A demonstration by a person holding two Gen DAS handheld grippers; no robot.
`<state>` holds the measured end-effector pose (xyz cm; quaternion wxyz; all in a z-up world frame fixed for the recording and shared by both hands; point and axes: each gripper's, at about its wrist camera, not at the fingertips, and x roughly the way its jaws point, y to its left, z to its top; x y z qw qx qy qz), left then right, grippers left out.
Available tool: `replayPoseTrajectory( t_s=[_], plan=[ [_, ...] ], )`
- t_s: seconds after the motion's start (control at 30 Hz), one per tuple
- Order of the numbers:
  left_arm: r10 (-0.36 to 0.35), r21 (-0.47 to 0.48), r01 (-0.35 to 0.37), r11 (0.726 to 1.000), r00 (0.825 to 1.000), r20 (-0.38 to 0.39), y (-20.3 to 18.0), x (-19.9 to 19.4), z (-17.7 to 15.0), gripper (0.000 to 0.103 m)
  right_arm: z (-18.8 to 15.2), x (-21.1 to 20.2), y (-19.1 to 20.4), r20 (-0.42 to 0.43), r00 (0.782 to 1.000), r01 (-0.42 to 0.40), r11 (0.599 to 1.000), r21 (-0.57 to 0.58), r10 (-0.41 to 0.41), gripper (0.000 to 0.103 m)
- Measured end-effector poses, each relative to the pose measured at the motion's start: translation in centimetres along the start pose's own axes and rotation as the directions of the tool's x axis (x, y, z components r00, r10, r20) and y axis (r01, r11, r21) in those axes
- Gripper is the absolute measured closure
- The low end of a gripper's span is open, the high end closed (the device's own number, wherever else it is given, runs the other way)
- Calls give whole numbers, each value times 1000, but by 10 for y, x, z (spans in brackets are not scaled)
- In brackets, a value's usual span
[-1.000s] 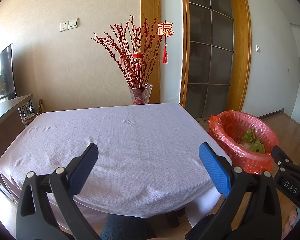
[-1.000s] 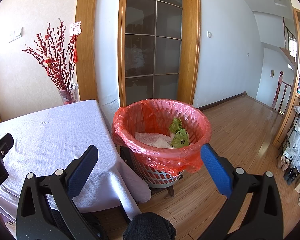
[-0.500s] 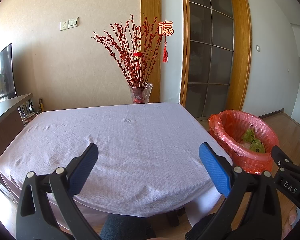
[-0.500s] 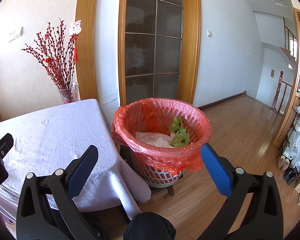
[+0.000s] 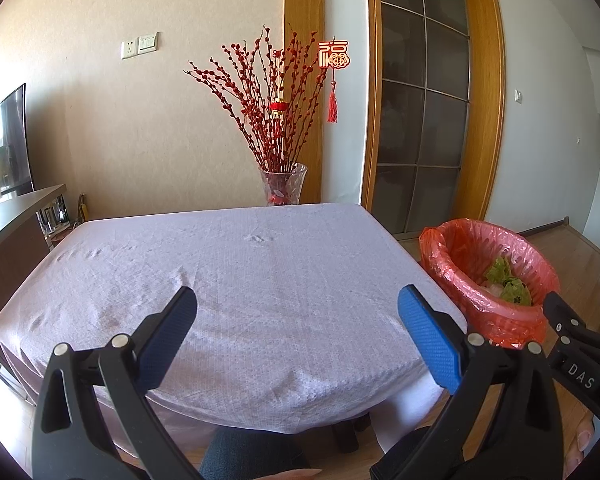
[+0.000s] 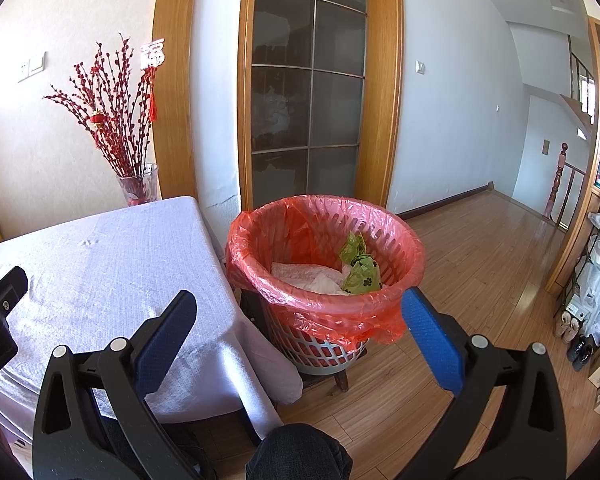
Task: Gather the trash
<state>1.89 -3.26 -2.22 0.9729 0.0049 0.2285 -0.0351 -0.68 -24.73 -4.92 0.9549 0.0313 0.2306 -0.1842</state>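
A basket lined with a red bag [image 6: 404, 240] stands on a low stool right of the table; it also shows in the left wrist view [image 5: 440, 248]. Inside lie green wrappers [image 6: 362, 272] and white paper [image 6: 300, 274]. My left gripper [image 5: 297, 328] is open and empty, held above the near edge of the table with the lilac cloth [image 5: 227, 272]. My right gripper [image 6: 300, 332] is open and empty, held in front of the basket, apart from it. No trash shows on the table.
A glass vase with red branches [image 5: 281, 188] stands at the table's far edge. A dark sideboard [image 5: 7, 232] is at the left. A glass door [image 6: 308, 92] is behind the basket. Wooden floor [image 6: 480, 260] extends right, with shelves and shoes [image 6: 576, 332] at the far right.
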Motion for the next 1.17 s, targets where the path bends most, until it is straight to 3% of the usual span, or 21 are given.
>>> replayPoseTrajectory(
  t_s=[1.17],
  plan=[
    [-8, -7, 8, 1000, 999, -31, 3, 7, 4, 5, -1, 5, -2, -8, 1000, -12, 1000, -13, 12, 2]
  ],
)
